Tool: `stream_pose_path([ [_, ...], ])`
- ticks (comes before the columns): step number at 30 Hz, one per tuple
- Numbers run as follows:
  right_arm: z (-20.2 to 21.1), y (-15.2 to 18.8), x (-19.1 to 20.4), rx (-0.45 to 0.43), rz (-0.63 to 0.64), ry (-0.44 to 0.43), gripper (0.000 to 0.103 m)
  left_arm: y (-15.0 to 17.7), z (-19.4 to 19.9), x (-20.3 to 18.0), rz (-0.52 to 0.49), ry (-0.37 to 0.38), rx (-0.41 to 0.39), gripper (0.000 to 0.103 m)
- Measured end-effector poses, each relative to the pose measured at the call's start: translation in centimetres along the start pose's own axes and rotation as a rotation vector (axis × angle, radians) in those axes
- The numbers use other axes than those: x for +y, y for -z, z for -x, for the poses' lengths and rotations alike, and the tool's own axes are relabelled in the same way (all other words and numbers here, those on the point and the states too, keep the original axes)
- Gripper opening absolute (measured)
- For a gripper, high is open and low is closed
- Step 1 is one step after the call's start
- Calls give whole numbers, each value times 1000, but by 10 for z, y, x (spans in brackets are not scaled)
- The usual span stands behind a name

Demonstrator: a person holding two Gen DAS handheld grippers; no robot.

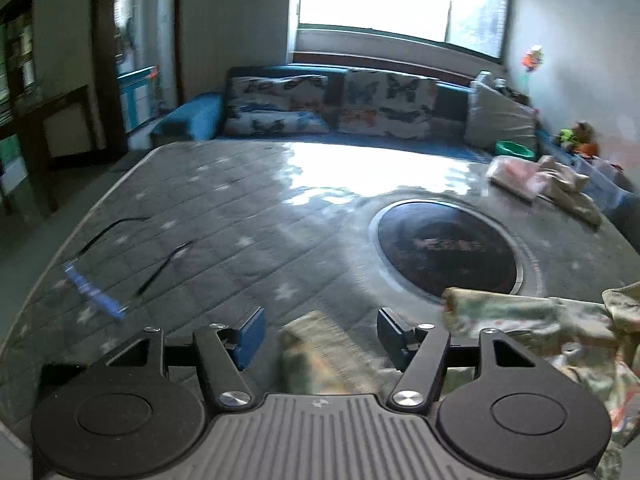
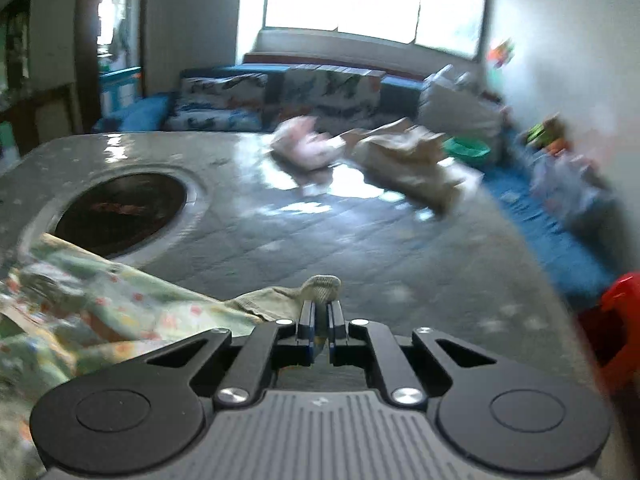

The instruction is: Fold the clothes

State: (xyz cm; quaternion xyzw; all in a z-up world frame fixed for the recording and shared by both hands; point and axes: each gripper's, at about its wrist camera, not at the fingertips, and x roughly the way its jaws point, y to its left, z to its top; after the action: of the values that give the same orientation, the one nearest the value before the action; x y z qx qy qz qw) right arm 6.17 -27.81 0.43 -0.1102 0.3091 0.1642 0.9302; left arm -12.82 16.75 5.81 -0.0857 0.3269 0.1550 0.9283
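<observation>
A green floral garment (image 1: 532,324) lies at the near edge of the grey quilted table (image 1: 240,220); it also shows in the right wrist view (image 2: 112,304). My left gripper (image 1: 320,334) is open, with a strip of the garment's cloth (image 1: 320,356) lying between its jaws, not gripped. My right gripper (image 2: 321,320) is shut on the garment's ribbed cuff (image 2: 322,286), which sticks out past the fingertips.
A dark round inset (image 1: 446,248) sits in the table's middle. A pink cloth (image 2: 308,144) and a beige cloth (image 2: 412,164) lie at the far right. A blue pen (image 1: 94,292) and black cords lie left. A sofa with cushions (image 1: 332,104) stands behind. A red stool (image 2: 616,320) stands right.
</observation>
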Motion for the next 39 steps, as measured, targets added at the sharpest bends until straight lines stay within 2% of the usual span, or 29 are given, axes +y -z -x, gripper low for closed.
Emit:
stream_pose_path([
  [4,25,14,-22,-9,-14,131,5,-7,-19,-23,-38,72,5,65],
  [7,33,26,-39,35,-44,201,5,-11,-38,-41,-72,119,22,65],
  [10,28,35,-54,106,-87,246,10,-14,-62,-57,-100,147,43,67],
  [12,28,35,-60,112,-115,246,11,-15,-77,-64,-109,153,62,68],
  [16,26,21,-60,55,-160,145,25,-18,-106,-71,-100,172,91,69],
  [19,9,8,-48,55,-174,-9,35,-18,-125,-76,-96,184,114,69],
  [22,-21,-4,-28,96,-171,-140,36,-17,-139,-80,-94,196,145,69],
  [24,-42,-8,-18,129,-156,-189,36,-17,-144,-83,-99,207,151,69],
  [29,-78,-13,-3,192,-154,-242,37,-15,-150,-93,-137,255,158,66],
  [33,-88,-12,-1,221,-138,-264,36,-12,-155,-101,-165,287,167,48],
  [34,-88,-12,0,223,-131,-272,36,-11,-157,-102,-168,293,170,47],
  [35,-88,-11,1,224,-125,-279,36,-11,-157,-102,-171,299,171,40],
  [37,-87,-11,3,228,-112,-294,27,-10,-159,-102,-176,311,171,31],
  [38,-88,-12,5,227,-98,-287,24,-10,-159,-103,-179,317,171,21],
  [39,-87,-13,6,224,-97,-286,16,-10,-160,-103,-182,323,171,16],
])
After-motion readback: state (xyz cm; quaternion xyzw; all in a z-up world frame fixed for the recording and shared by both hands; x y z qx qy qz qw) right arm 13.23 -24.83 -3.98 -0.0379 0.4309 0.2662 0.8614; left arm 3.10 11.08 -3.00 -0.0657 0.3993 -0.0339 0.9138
